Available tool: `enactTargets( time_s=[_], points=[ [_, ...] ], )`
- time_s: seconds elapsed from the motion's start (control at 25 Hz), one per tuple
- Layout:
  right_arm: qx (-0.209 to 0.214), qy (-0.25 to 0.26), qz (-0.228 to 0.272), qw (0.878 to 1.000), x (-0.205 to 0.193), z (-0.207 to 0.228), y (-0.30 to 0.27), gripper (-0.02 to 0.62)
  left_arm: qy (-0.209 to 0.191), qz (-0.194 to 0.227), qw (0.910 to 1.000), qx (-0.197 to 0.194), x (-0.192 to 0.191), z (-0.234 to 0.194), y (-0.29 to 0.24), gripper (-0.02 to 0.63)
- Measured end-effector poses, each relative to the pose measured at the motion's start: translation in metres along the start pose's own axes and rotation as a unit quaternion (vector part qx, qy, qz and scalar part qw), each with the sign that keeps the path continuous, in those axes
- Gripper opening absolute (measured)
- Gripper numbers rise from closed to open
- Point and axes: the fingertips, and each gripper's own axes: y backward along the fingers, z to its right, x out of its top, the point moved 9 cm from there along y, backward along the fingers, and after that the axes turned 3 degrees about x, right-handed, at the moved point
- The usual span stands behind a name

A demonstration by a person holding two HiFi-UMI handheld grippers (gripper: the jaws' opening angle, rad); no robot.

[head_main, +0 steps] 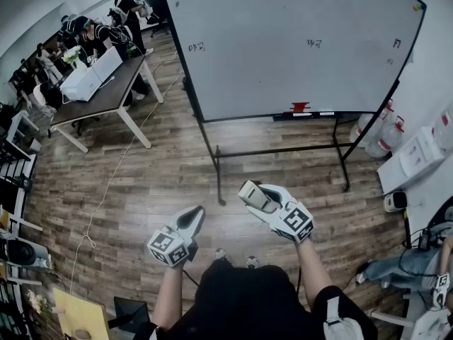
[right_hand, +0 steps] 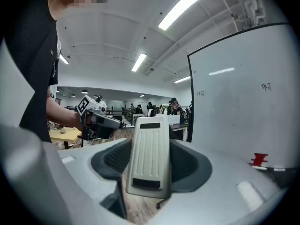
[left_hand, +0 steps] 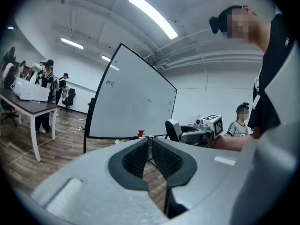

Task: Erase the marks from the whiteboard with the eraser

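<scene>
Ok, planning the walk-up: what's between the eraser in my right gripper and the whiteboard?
Head view: only bare wood floor and the stand's crossbar lie between eraser and whiteboard.

Ahead on the floor [head_main: 163, 183]: whiteboard [head_main: 297, 41] on a stand, small item [head_main: 300, 108] on its bottom ledge. Left of it, worktop [head_main: 117, 94] with boxes [head_main: 92, 78] on top, people [head_main: 106, 30] behind. Right of it, jugs [head_main: 379, 137]. Nearest, left gripper [head_main: 192, 218] left of right gripper [head_main: 251, 192], eraser [right_hand: 150, 153] between the latter's jaws.
</scene>
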Motion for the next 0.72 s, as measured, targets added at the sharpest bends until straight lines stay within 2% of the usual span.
enactTargets(
  time_s=[0.12, 0.2, 0.72],
  points=[
    [-0.001, 0.005, 0.009, 1.000, 0.001, 0.002, 0.004, 0.259, -0.065, -0.009, 0.9978, -0.007, 0.013, 0.009, -0.011, 0.032],
    [0.002, 0.006, 0.011, 1.000, 0.002, 0.000, 0.006, 0.259, -0.081, -0.007, 0.9966, -0.015, 0.019, 0.014, -0.014, 0.032],
    [0.030, 0.012, 0.009, 0.999, 0.002, 0.009, -0.002, 0.258, -0.054, 0.003, 0.9985, 0.005, 0.019, 0.009, -0.018, 0.032]
  ],
)
